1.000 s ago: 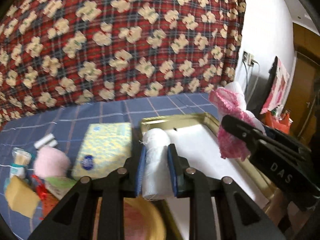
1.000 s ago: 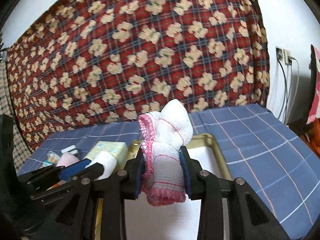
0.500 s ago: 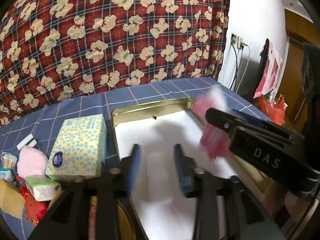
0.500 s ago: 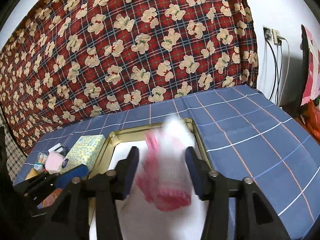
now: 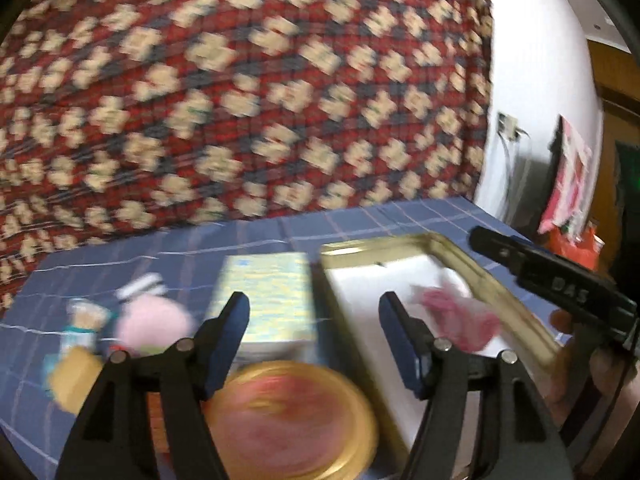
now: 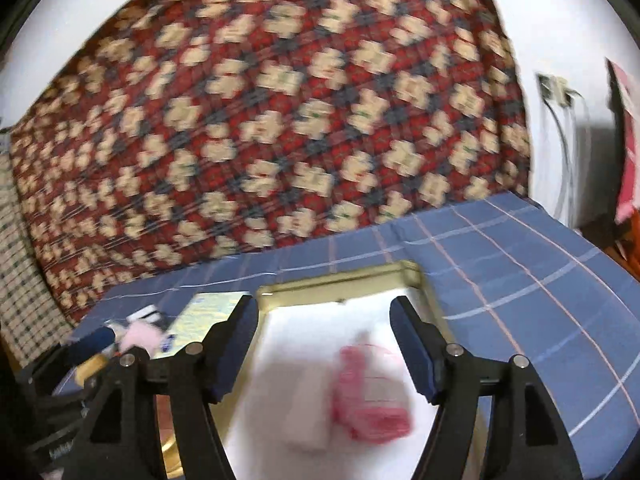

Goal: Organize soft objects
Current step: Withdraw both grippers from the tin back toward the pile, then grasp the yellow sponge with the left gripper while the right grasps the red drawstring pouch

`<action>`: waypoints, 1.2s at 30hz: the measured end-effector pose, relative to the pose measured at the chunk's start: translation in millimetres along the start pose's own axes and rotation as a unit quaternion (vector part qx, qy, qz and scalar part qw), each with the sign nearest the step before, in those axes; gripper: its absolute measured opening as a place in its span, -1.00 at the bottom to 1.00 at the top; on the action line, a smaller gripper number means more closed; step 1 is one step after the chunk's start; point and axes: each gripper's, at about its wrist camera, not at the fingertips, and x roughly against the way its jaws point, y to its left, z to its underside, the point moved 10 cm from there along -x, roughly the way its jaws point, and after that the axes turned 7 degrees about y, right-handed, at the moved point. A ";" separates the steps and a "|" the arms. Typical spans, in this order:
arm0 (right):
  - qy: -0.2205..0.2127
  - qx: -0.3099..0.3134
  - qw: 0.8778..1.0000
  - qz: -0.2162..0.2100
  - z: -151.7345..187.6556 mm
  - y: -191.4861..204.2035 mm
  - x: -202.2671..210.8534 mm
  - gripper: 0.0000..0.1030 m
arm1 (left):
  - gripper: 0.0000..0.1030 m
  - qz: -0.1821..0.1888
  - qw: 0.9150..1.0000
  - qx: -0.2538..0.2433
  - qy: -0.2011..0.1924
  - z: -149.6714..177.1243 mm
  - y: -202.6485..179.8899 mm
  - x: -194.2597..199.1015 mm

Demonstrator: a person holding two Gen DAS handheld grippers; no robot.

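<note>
A gold-rimmed tray (image 6: 340, 280) with a white floor lies on the blue checked cloth. Inside it, blurred, lie a pink-and-white cloth (image 6: 368, 396) and a white roll (image 6: 308, 412) beside it. My right gripper (image 6: 324, 348) hangs above them with its jaws opening and nothing between the pads. In the left wrist view the pink cloth (image 5: 460, 316) lies in the tray (image 5: 480, 264). My left gripper (image 5: 314, 340) is over the tray's left rim, its jaws opening and empty. The right gripper's black finger (image 5: 552, 284) shows at the right.
Left of the tray stand a yellow tissue box (image 5: 272, 296), a pink puff (image 5: 152, 324), a small jar (image 5: 82, 316) and a tan block (image 5: 76, 376). A round gold tin (image 5: 288, 420) lies near me. A red bear-print blanket (image 5: 240, 100) rises behind.
Both grippers opened and let go: the white roll left the left gripper, the pink-and-white cloth left the right, and both now lie in the tray. The left gripper swung left.
</note>
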 end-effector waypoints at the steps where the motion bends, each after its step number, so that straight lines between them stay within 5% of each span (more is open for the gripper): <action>1: -0.004 0.013 1.000 -0.009 0.6 13.2 1.7 0.36 | 0.38 -0.012 1.000 0.004 -0.008 0.4 12.6 5.9; 10: 0.024 0.125 0.989 -0.076 31.0 131.8 -14.7 0.36 | 0.47 -0.148 0.987 0.064 -0.010 32.3 153.9 29.9; 14: 0.045 0.160 0.982 -0.093 48.0 173.4 -27.9 0.36 | 0.47 -0.171 0.981 0.091 0.013 54.8 197.3 27.1; 26: 0.094 0.205 0.970 -0.090 88.8 225.2 -62.6 0.36 | 0.44 -0.128 0.982 0.124 0.058 86.3 223.7 5.9; 29: 0.099 0.221 0.965 -0.100 97.0 235.3 -63.3 0.36 | 0.27 -0.113 0.983 0.122 0.077 89.3 220.9 -1.8; 30: 0.100 0.233 0.962 -0.105 101.4 241.3 -63.0 0.37 | -0.01 -0.111 0.983 0.121 0.081 90.0 219.9 -3.3; 36: 0.107 0.276 0.950 -0.102 119.4 257.4 -64.7 0.22 | -0.20 -0.106 0.985 0.107 0.086 89.8 213.4 -6.6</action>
